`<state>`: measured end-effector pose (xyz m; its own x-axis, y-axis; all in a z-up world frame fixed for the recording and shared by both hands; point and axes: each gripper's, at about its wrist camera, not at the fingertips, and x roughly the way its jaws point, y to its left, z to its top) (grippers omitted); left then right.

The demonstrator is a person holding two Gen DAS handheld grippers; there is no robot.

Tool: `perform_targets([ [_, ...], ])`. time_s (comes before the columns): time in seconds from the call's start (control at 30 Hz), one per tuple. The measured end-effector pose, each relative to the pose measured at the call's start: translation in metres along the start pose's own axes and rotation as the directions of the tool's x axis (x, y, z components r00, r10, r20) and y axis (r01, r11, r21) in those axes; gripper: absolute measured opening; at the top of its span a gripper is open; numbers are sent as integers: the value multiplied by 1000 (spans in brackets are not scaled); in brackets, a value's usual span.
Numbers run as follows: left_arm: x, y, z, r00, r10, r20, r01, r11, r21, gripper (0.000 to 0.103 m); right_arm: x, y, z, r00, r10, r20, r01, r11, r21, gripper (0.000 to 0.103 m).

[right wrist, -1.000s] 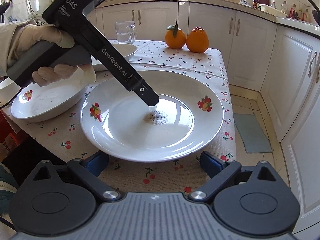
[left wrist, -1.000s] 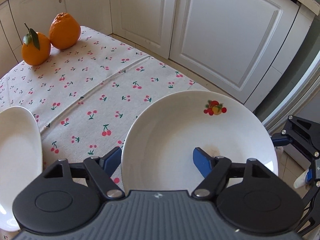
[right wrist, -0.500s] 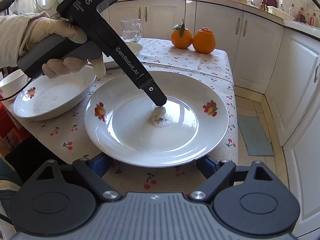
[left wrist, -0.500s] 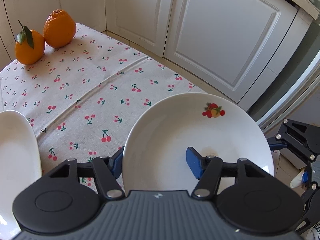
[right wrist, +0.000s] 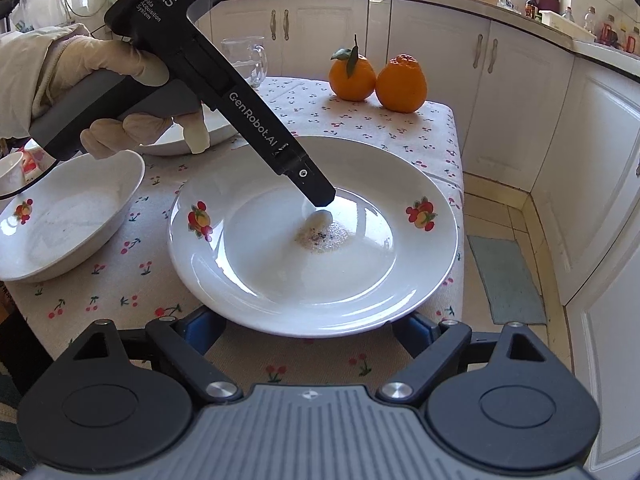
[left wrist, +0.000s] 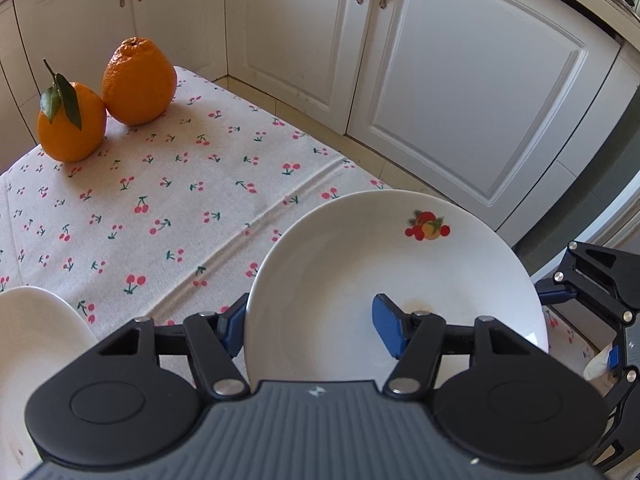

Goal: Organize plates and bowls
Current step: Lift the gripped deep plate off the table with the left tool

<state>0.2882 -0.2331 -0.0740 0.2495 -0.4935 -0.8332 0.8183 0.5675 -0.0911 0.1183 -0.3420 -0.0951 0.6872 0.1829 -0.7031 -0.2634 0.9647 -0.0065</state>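
A large white plate (right wrist: 360, 280) with fruit prints and a brown stain in its middle lies at the table's near edge. It also shows in the left wrist view (left wrist: 352, 264). My left gripper (left wrist: 310, 326) is open, with the plate's rim between its fingers: one finger outside the rim, the other over the plate's inside. My right gripper (right wrist: 308, 330) is open, its fingers low at the plate's near rim, partly hidden under it. A white bowl (right wrist: 60, 220) sits left of the plate, and another white dish (right wrist: 188, 140) lies behind it.
Two oranges (right wrist: 376, 78) stand at the table's far side, also in the left wrist view (left wrist: 108, 96). A glass mug (right wrist: 244, 60) stands behind the dishes. White cabinets (left wrist: 460, 80) and tiled floor lie past the table's right edge. A cherry-print cloth (left wrist: 180, 200) covers the table.
My left gripper has tilted up and shifted over the plate, its jaws a little narrower. My right gripper has drawn closer to the plate's near rim.
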Motion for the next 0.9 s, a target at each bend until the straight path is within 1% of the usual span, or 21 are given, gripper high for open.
perform_targets([
  [0.13, 5, 9, 9, 1000, 2, 16, -2, 1000, -8, 62, 10, -9, 8, 1000, -11, -1, 11, 1000, -5, 92],
  [0.27, 13, 13, 12, 1000, 1, 16, -1, 1000, -20, 62, 16, -15, 14, 1000, -17, 0, 17, 1000, 0, 92],
  [0.73, 23, 17, 19, 1000, 7, 26, -7, 1000, -26, 63, 24, -21, 21, 999, -35, 2, 35, 999, -9, 92],
  [0.83, 21, 15, 18, 1000, -2, 29, 2, 1000, -28, 79, 24, -19, 20, 999, -39, 3, 39, 999, -7, 93],
  [0.87, 18, 13, 17, 999, 8, 37, -7, 1000, -21, 85, 23, -19, 19, 999, -38, 3, 38, 999, -8, 94],
  [0.9, 15, 11, 17, 999, 22, 46, -21, 1000, -15, 86, 22, -18, 19, 999, -39, 4, 39, 999, -7, 98],
])
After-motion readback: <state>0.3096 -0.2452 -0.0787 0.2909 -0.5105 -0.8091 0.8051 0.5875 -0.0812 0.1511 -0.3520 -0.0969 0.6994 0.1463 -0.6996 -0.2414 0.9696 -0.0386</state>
